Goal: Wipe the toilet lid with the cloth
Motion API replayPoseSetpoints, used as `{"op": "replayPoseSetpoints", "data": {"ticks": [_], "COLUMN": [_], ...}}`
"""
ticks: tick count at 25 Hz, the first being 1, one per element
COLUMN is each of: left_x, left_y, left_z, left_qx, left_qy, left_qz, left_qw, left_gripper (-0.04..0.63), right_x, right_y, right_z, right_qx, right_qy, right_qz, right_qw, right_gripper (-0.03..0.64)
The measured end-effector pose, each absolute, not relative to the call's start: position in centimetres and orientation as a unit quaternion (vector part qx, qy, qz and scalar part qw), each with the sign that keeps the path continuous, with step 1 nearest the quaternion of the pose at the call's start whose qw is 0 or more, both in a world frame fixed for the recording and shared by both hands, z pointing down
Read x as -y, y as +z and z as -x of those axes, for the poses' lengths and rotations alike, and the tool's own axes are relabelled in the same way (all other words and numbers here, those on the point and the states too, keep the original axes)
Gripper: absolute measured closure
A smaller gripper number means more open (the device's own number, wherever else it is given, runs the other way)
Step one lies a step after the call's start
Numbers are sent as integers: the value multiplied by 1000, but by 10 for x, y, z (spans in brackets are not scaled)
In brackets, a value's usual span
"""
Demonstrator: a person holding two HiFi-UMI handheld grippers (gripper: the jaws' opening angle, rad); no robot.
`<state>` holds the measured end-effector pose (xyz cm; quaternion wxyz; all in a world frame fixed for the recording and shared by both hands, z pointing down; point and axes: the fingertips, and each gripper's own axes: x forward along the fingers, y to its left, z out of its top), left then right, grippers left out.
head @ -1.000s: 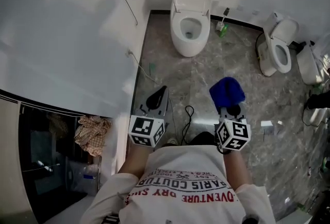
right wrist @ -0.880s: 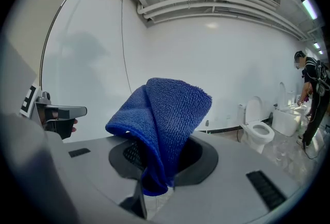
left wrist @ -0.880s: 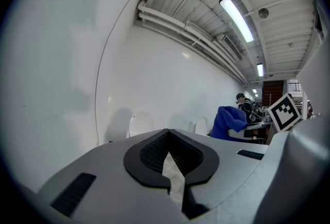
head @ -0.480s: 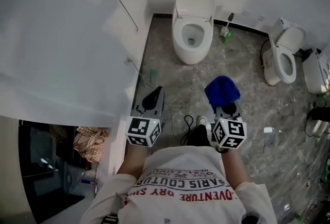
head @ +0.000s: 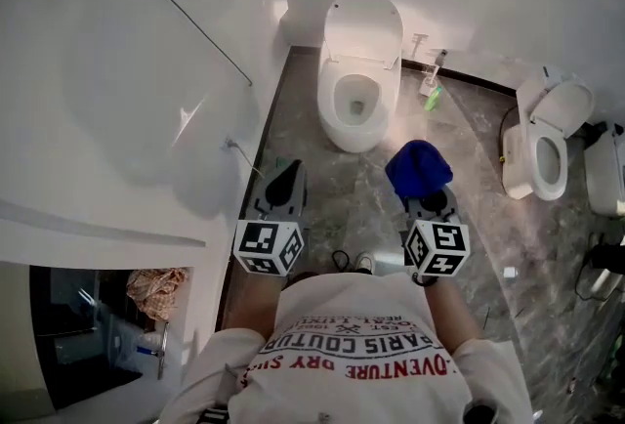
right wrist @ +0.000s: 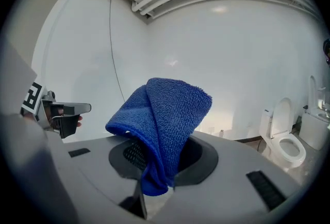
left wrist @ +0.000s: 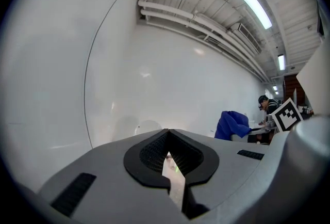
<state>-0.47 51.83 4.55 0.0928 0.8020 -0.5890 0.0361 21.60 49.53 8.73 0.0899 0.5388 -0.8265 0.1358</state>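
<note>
The step in hand looks like the approach: nothing touches the toilet yet. Along the floor's (head: pixel 459 148) left edge the white wall (head: pixel 146 70) rises close beside the left gripper (head: pixel 290 176). Its jaws sit all but pressed together with nothing between them, and it is best kept low and clear of that wall. At the floor's far edge the toilet (head: pixel 342 119) stands with its lid (head: pixel 364 21) raised against the back wall. The wipe should probably run down that upright face with a flat fold and light pressure. The right gripper (head: pixel 423 190) pinches the blue cloth (head: pixel 418 166), bunched above its jaws and well short of the lid. Right of the bowl a brush (head: pixel 433 92) lies near the far edge. A second toilet (head: pixel 547 148) stands well apart, with open floor between for stepping in
</note>
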Motion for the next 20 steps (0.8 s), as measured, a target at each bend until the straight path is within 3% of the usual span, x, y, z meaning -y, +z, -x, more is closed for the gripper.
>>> {"op": "replayPoseSetpoints", "data": {"ticks": [4,11,20], "left_x": [-480,-393,-176], "left_y": [54,78,100], "left_z": [-18,1,35], "left_qx": [590,608,561], "left_qy": [53,57,47], "left_qz": [-800,-784,-818], "left_qw": [95,116,116], "left_gripper": [589,589,589], "right_x": [-448,-371,-194], "right_y": [97,123,143], "right_z": [-245,-244,-211], "right_qx": [822,818,783], "right_qy": [149,165,171], "right_qz": [-541,-542,-591], "right_qw": [92,100,96], "right_gripper": [529,529,529]}}
